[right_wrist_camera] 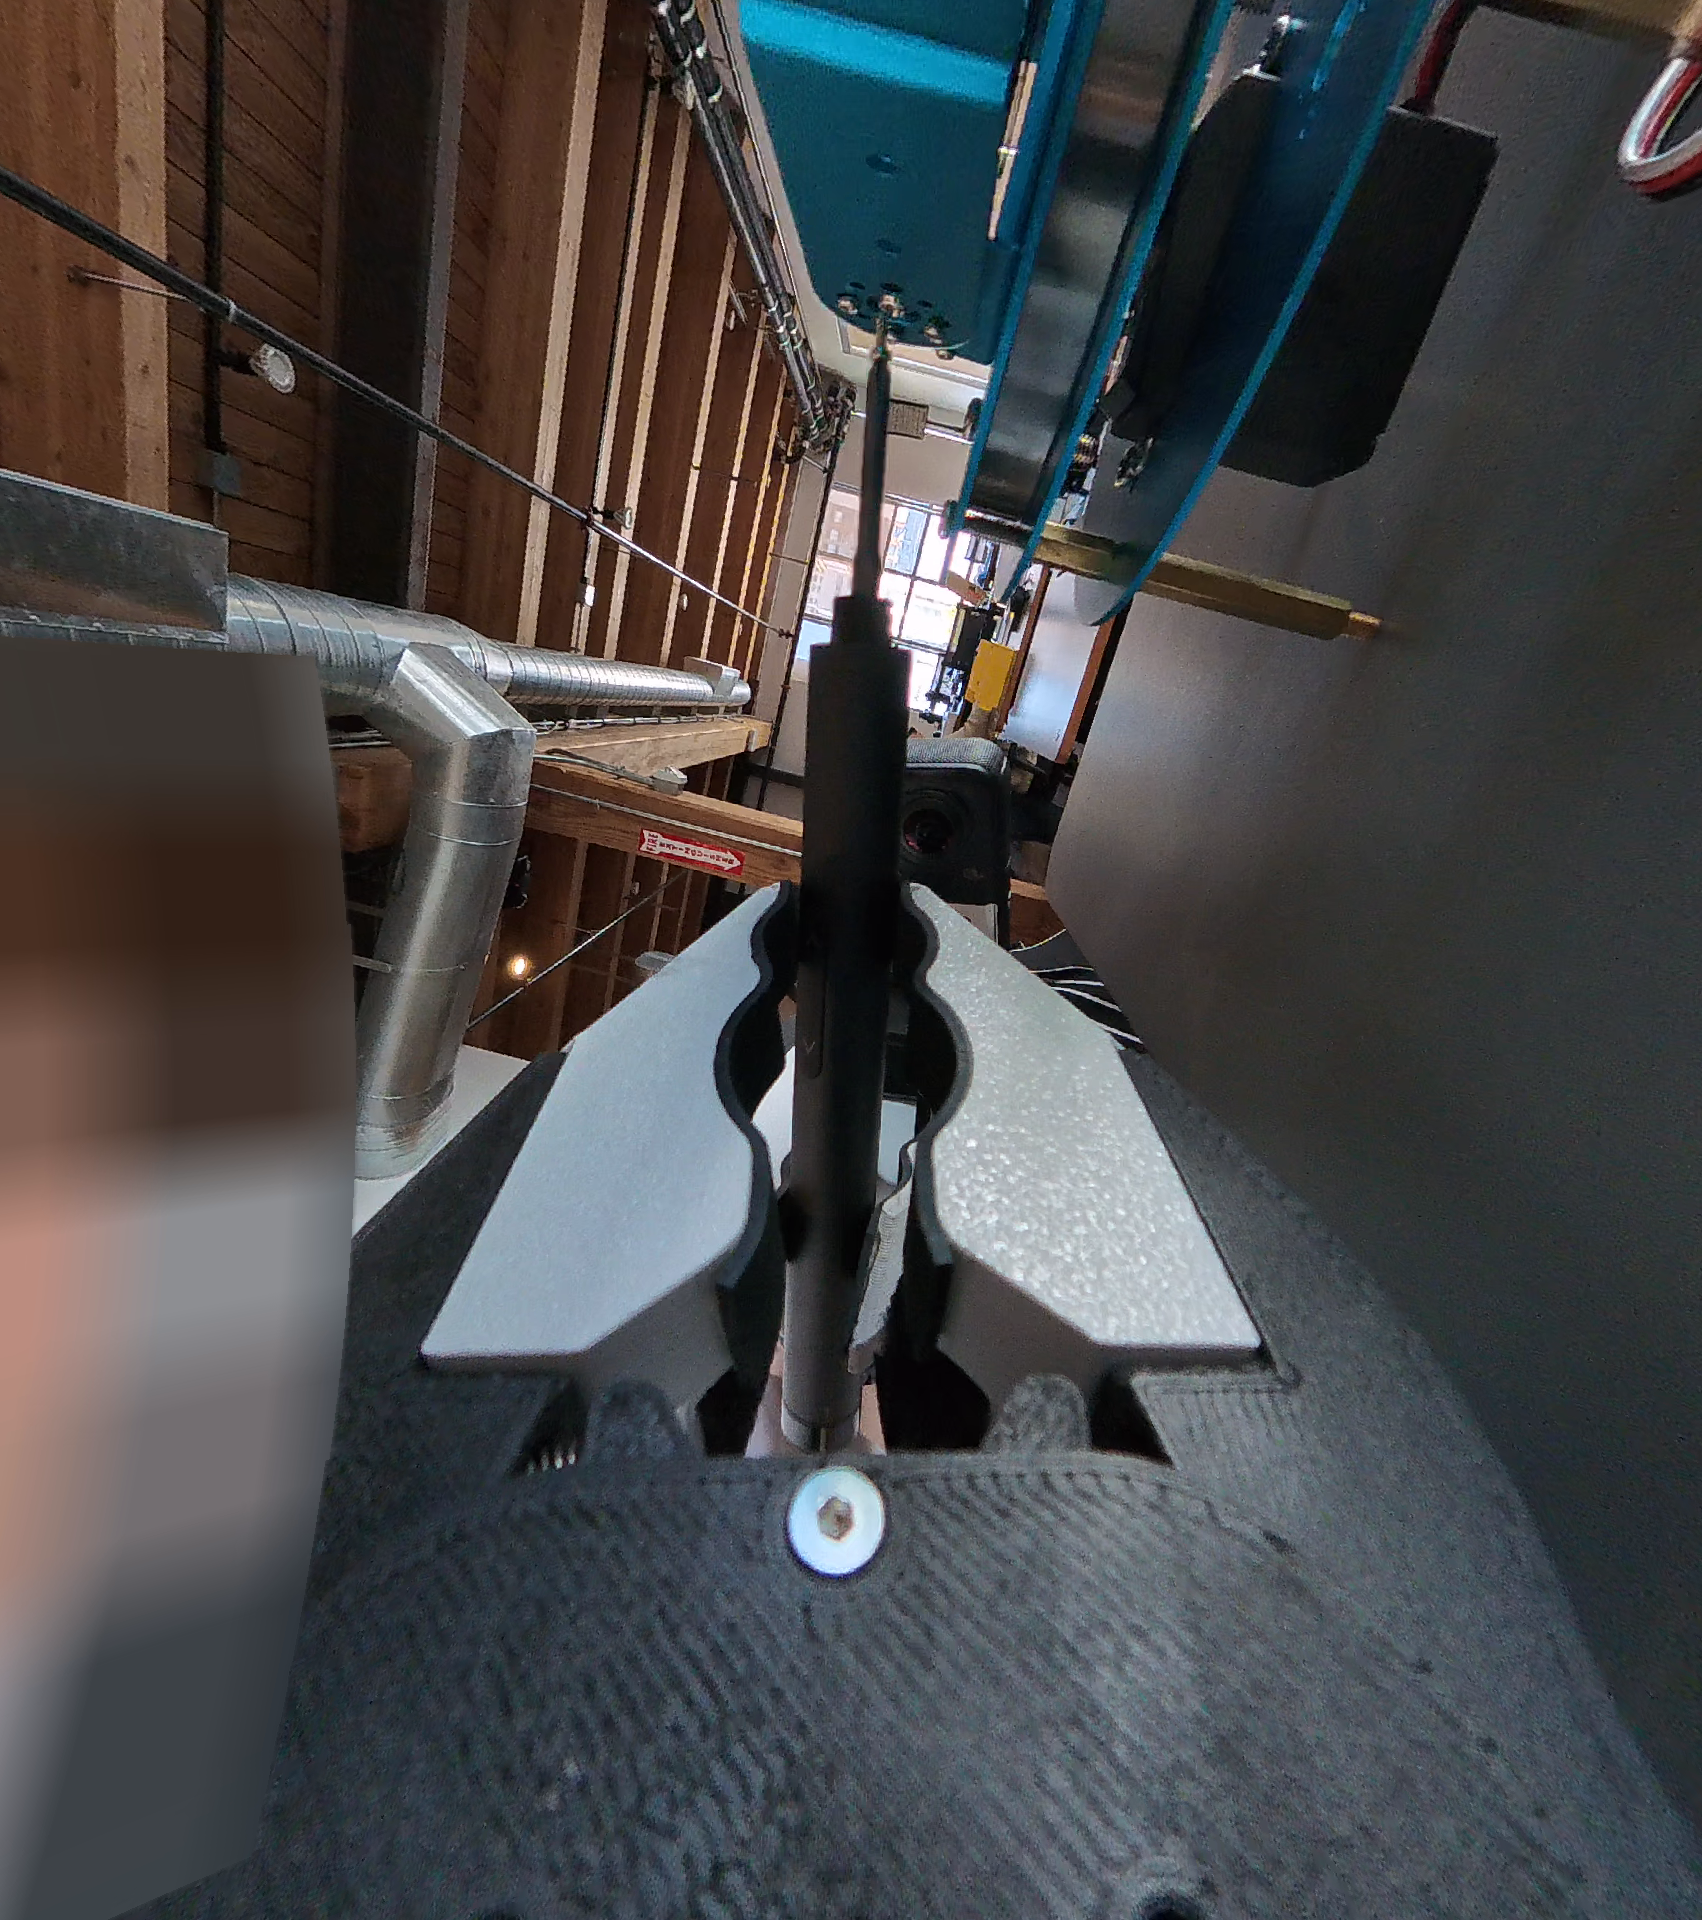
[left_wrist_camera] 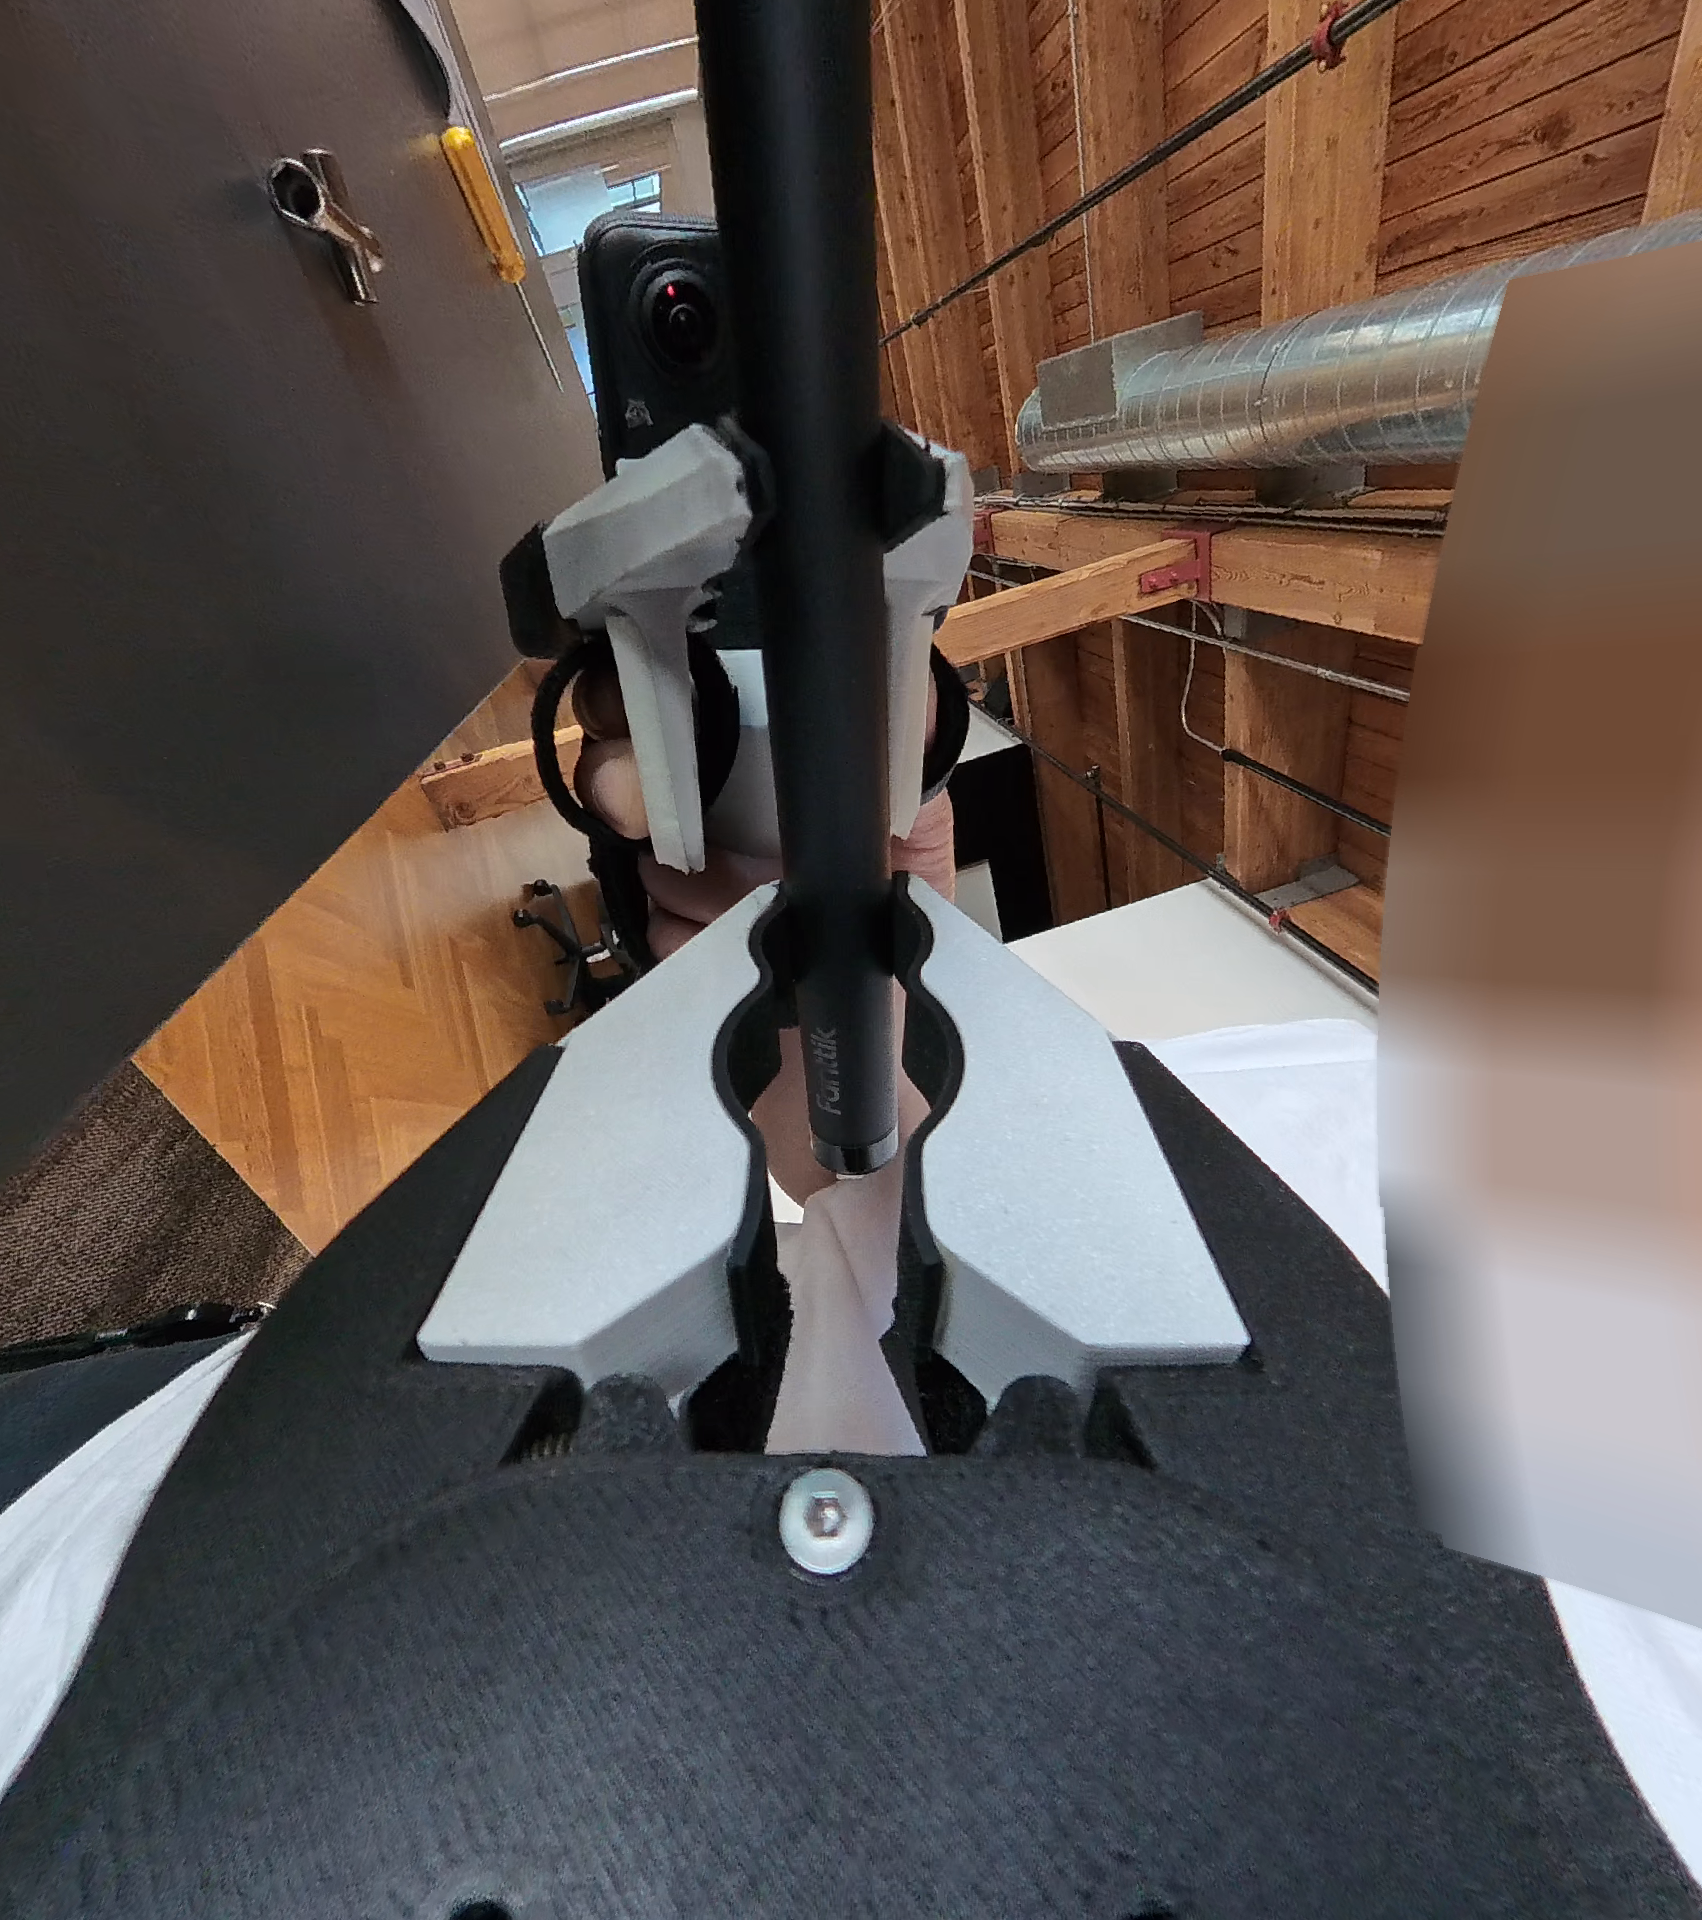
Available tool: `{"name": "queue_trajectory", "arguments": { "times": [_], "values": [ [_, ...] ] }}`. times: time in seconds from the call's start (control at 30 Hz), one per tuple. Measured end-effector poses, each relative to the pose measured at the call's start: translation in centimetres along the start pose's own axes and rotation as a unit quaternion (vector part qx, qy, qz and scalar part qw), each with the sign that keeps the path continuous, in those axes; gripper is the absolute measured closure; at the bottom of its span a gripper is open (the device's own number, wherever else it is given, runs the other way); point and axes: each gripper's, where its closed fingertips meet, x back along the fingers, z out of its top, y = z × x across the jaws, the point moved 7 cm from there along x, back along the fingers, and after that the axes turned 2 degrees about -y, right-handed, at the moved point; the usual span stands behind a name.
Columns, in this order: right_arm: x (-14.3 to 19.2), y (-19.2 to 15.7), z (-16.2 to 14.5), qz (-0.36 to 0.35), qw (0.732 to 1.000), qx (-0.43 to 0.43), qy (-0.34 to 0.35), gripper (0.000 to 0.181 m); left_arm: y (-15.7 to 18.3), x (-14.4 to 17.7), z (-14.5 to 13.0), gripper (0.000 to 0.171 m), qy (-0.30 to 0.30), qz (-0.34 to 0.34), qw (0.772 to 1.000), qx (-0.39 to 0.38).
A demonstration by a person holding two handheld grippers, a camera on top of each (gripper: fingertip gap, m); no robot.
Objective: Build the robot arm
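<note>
Timber planks and beams fill the room around you, with a silver ventilation duct (left_wrist_camera: 1273,400) running along them and a herringbone wood floor (left_wrist_camera: 359,997) off to one side. A dark grey board (left_wrist_camera: 151,571) takes up one flank of both views. On it sit a small metal wrench (left_wrist_camera: 327,223) and a yellow-handled screwdriver (left_wrist_camera: 488,223); in the right wrist view a blue chassis (right_wrist_camera: 888,156) with a black box (right_wrist_camera: 1346,291), a brass standoff (right_wrist_camera: 1242,592) and a loop of red and white wires (right_wrist_camera: 1688,125) rest against the same surface.

Both of your grippers clamp 1 tool, a slim black electric screwdriver (left_wrist_camera: 811,582). Your left gripper (left_wrist_camera: 836,935) closes its 2 grey fingers (left_wrist_camera: 618,1143) on the butt end, which ends just inside the jaws. Your right gripper (left_wrist_camera: 816,488) grips the barrel farther along, facing the left one, with your hand (left_wrist_camera: 618,748) wrapped through its black handle loops and its camera (left_wrist_camera: 655,322) looking back. From the right wrist view, the screwdriver's barrel runs straight out between the fingers, and its thin bit (right_wrist_camera: 873,468) reaches the underside of the blue chassis, at a cluster of small holes; whether it touches cannot be told.
</note>
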Motion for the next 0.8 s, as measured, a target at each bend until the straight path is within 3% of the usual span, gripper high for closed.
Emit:
{"name": "queue_trajectory", "arguments": {
  "times": [0.8],
  "values": [
    [-0.11,0.09,0.23,0.008,1.000,0.000,0.004,0.165,0.02,0.06,0.32,0.155,-0.006,0.003,1.000,-0.002]
  ]
}}
